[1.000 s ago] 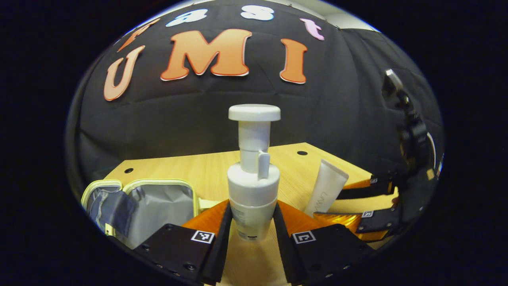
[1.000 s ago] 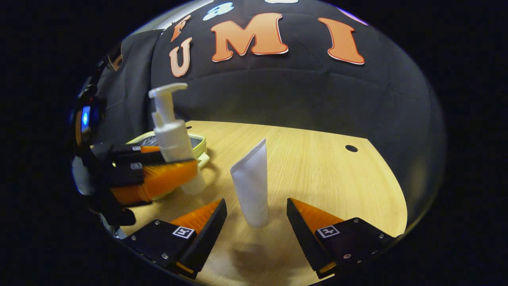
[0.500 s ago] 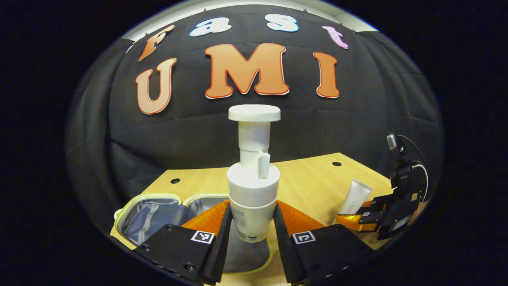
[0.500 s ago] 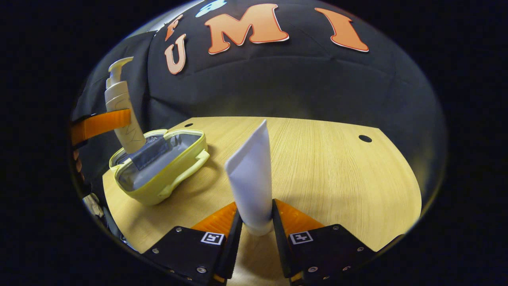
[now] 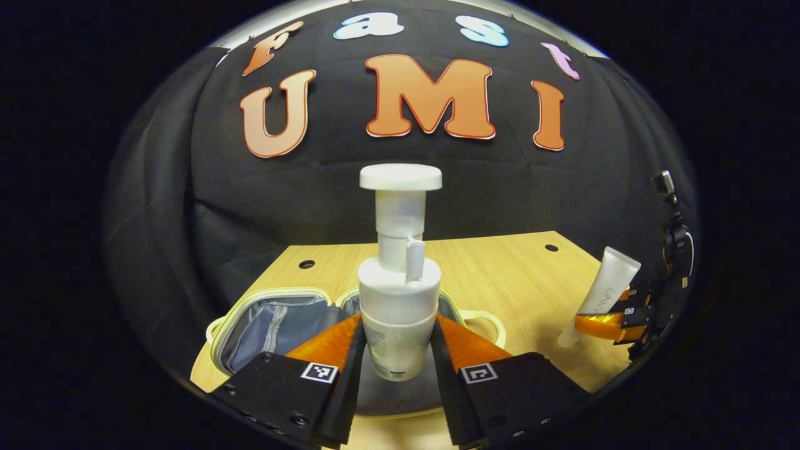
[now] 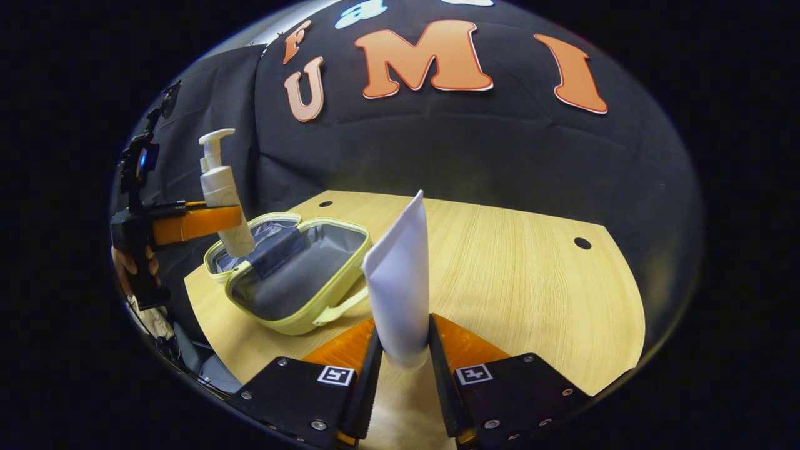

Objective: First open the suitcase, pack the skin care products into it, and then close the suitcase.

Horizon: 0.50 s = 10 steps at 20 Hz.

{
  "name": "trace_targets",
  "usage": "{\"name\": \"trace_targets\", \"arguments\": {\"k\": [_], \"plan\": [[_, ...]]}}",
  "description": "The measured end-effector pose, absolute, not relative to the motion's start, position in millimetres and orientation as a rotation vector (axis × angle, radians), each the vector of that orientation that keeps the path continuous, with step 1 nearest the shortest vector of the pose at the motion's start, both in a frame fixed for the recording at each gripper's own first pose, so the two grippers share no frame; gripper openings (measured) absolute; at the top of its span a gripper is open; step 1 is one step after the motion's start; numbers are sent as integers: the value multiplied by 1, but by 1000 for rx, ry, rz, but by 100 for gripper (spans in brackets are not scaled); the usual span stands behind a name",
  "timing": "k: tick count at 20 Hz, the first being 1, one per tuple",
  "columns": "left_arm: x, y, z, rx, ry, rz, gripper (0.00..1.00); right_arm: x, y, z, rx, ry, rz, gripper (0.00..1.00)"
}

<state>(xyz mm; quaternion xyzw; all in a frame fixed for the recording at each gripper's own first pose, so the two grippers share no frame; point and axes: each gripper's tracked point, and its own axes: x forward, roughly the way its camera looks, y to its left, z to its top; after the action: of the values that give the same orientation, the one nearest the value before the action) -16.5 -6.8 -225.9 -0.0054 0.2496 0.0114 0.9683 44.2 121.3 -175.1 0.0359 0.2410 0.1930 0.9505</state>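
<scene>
White pump bottle (image 5: 399, 294), white tube (image 6: 400, 294), pale yellow suitcase (image 6: 300, 322) lined grey, light wood-grain table (image 6: 531, 281).

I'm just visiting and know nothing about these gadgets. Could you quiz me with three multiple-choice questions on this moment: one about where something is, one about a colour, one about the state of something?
1. Where is the pump bottle?
A. lying on the table
B. held over the open suitcase
C. standing at the table's far edge

2. What colour is the suitcase's outer shell?
A. pale yellow-green
B. red
C. black

3. What state is the right gripper in?
A. wide open, holding nothing
B. shut on the pump bottle
C. shut on the white tube

Answers:
1 B: the left gripper clamps the bottle, and the right gripper view shows it above the suitcase's grey lining.
2 A: its rim and handle are pale yellow-green.
3 C: both fingers press the white tube near its cap end.
</scene>
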Motion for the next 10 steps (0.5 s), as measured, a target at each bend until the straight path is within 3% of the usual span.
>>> {"name": "trace_targets", "arguments": {"k": [10], "plan": [[-40, 0, -263, -66, 726, -92, 57, 36, 194, -147, 77, 501, 414, 45]]}}
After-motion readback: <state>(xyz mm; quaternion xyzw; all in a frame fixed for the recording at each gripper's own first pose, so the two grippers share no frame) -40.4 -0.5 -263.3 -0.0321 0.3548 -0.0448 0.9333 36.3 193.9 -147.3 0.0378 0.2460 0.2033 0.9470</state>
